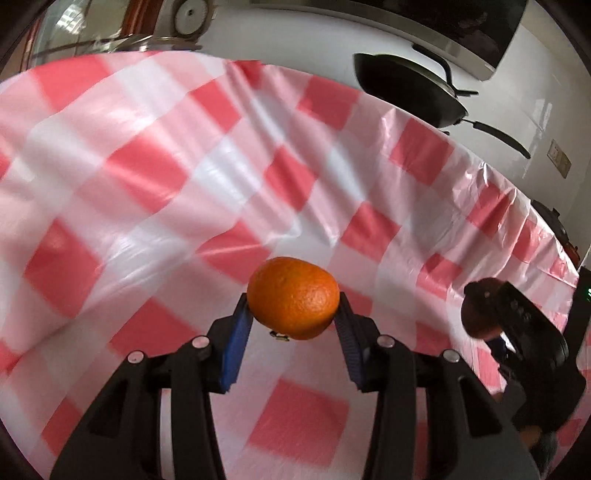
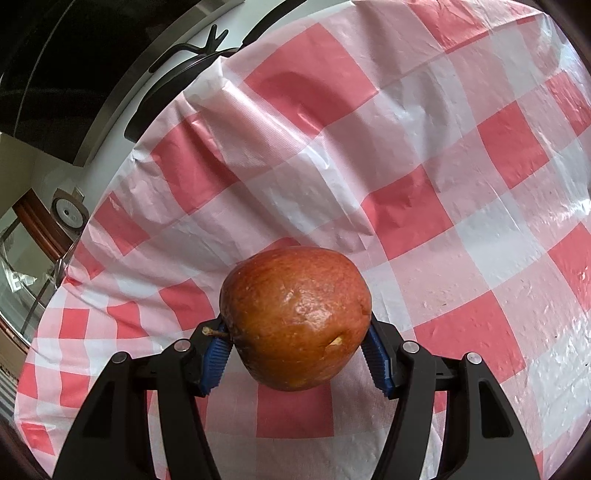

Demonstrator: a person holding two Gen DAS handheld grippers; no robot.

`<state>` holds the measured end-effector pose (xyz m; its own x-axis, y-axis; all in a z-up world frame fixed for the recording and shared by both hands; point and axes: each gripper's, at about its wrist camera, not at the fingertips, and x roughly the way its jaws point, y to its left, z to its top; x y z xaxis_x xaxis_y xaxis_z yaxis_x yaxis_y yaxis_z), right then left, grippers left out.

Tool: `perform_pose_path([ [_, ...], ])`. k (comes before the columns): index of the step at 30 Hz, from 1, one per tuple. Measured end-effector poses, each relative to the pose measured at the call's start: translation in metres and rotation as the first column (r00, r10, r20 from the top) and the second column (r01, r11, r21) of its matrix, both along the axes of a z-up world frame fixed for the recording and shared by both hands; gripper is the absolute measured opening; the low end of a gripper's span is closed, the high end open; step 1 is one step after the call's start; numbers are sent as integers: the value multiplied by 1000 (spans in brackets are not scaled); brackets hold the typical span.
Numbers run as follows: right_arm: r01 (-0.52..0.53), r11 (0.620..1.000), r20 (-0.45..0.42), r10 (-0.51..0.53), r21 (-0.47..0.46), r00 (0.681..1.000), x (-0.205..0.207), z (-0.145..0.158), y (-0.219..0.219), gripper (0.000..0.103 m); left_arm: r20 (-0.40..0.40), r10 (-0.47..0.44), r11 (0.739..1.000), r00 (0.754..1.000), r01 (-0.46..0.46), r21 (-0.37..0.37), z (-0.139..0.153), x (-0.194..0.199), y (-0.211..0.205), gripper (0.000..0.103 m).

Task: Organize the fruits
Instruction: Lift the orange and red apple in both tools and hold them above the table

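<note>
An orange (image 1: 293, 297) hangs above the red-and-white checked tablecloth (image 1: 147, 166), pinched between the blue pads of my left gripper (image 1: 294, 308), which is shut on it. In the right wrist view a reddish-brown apple (image 2: 295, 319), stem pointing left, sits between the blue pads of my right gripper (image 2: 297, 343), which is shut on it above the tablecloth (image 2: 424, 166). At the right edge of the left wrist view the right gripper's black body (image 1: 532, 332) shows with the dark apple (image 1: 476, 310) in it.
A black pan with a lid (image 1: 410, 88) stands on the white counter past the cloth's far edge, under a range hood (image 1: 443, 22). A glass vessel with a metal rim (image 1: 96, 33) is at the far left. The cloth's edge (image 2: 122, 177) runs along the left.
</note>
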<state>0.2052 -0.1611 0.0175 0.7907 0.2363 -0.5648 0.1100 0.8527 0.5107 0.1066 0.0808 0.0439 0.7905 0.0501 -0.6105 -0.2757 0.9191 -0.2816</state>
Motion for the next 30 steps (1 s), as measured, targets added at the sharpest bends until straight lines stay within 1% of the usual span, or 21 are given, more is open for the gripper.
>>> perform_pose_path([
  [3,-3,1000,0,3,-5,1000,0,0,0,62,3,13,1000,1000,-13,-18,2,-22,8,45],
  [7,-5,1000,3,5,-17,1000,0,0,2,62,10,14,998,1000,-13,-63,5,-53,19,45],
  [10,-6,1000,2,6,-30,1000,1,1,5,62,22,6,999,1000,-5,-51,8,-66,19,45],
  [14,-18,1000,9,18,-20,1000,-8,1,4,62,16,-19,999,1000,20,-47,6,-68,15,45],
  [17,-28,1000,8,28,-15,1000,-27,1,3,62,10,-40,998,999,41,-41,6,-64,11,45],
  [23,-86,996,22,86,-21,996,-79,3,6,62,7,-73,997,997,73,-19,5,-66,0,45],
  [27,-133,990,26,134,-44,991,-120,6,11,62,-16,-117,992,993,116,-53,-2,-71,-4,45],
  [30,-149,987,30,151,-56,988,-145,7,13,62,-38,-156,985,987,153,-74,-9,-79,-9,45],
])
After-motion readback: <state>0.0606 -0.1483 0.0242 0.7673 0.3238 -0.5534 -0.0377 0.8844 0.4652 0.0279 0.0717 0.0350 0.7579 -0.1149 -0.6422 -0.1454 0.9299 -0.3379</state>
